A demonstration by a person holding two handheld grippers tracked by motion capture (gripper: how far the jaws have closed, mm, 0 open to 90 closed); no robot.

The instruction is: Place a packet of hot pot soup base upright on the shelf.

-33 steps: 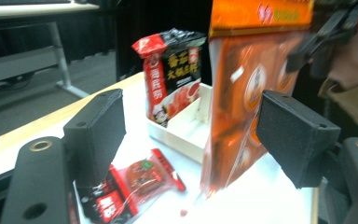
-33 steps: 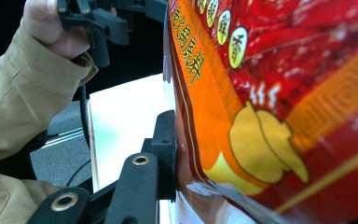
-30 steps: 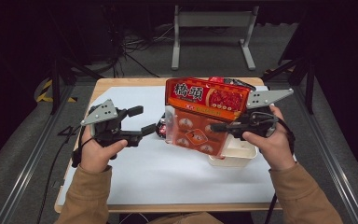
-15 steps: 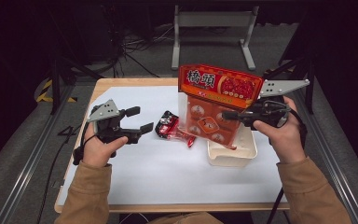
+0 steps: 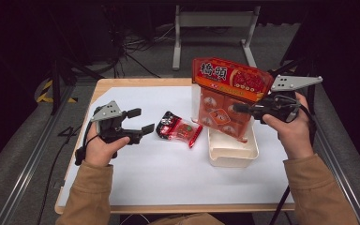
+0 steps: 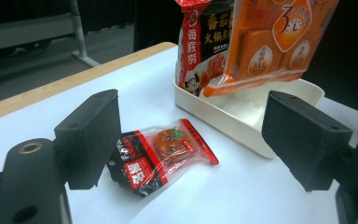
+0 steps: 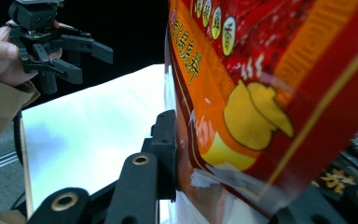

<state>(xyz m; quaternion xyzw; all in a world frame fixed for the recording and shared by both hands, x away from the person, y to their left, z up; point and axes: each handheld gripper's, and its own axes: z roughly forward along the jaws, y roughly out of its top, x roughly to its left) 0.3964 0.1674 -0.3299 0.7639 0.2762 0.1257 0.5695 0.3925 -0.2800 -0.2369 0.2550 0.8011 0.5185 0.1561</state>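
Change since earlier frame: large red snack bag (image 5: 227,96) has shifted right with the right gripper and now hangs over the white tray; small packet has stayed on the sheet; left gripper has stayed near the left side, much as before
Right gripper (image 5: 243,108): jaws clamped on the right edge of the large red snack bag, bag held upright above the table; in the right gripper view one black jaw presses flat on the film, the other is mostly hidden behind the bag (image 7: 270,93)
Large bag: red and orange print, clear lower part showing orange inner packs (image 6: 270,46); lower end hangs in or just above the tray, contact cannot be told from these views
White tray (image 5: 232,152): right of centre on the sheet, long side running near to far; a second red and black pouch (image 6: 200,42) stands at its far end, seen in the left gripper view
Small packet (image 5: 178,129): red, black and clear wrapper, lying flat on the sheet just left of the tray, apart from it
Left gripper (image 5: 138,121): jaws spread wide, holding nothing, pointed right at the small packet, which lies between and beyond the jaws (image 6: 161,154)
Surface: white sheet (image 5: 168,173) over a wooden table (image 5: 136,83)
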